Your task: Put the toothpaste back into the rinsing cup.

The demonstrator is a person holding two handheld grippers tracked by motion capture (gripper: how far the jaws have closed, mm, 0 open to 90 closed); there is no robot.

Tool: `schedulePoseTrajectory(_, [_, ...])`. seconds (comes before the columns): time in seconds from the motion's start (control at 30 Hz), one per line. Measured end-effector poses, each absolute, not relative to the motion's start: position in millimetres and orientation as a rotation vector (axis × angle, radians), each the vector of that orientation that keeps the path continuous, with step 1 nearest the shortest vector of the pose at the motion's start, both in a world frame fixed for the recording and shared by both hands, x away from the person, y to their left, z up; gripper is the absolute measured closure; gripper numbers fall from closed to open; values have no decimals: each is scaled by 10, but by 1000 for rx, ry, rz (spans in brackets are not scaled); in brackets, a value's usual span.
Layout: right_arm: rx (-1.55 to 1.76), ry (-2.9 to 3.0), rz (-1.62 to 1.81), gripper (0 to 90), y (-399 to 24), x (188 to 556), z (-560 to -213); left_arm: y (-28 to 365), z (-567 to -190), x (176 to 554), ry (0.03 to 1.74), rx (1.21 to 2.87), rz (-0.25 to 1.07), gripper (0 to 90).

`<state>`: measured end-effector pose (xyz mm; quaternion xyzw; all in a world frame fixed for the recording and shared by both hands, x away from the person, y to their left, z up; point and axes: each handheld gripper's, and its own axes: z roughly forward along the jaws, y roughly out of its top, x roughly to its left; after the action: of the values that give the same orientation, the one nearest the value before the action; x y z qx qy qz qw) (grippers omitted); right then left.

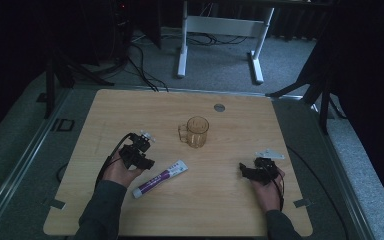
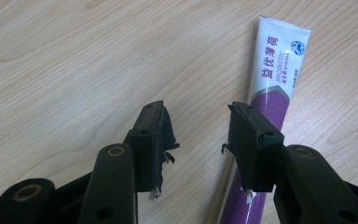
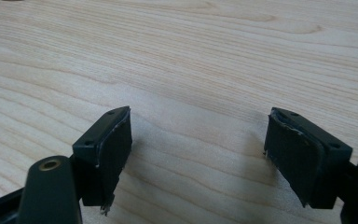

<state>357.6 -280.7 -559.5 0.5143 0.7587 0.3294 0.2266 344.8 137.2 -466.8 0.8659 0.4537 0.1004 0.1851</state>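
A white and purple toothpaste tube lies flat on the wooden table, pointing diagonally towards the far right. My left gripper hovers just left of it, held in a hand. In the left gripper view the left gripper is open with bare wood in the gap, and the tube runs beneath and past the right-hand jaw. My right gripper rests low at the table's right side, well away from the tube. Seen in its own view, the right gripper stands wide open over bare wood.
A clear amber glass mug with its handle to the left stands upright at the table's middle, beyond the tube. A small round metal disc sits in the tabletop near the far edge. A white desk frame and cables are on the floor behind.
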Motion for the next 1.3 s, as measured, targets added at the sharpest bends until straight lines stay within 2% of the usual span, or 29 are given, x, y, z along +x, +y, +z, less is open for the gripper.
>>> schedulePoseTrajectory(1.3, [1417, 2091, 908, 229, -2807, 3577, -5595, 1155, -4598, 3488, 1221, 2563, 194, 585])
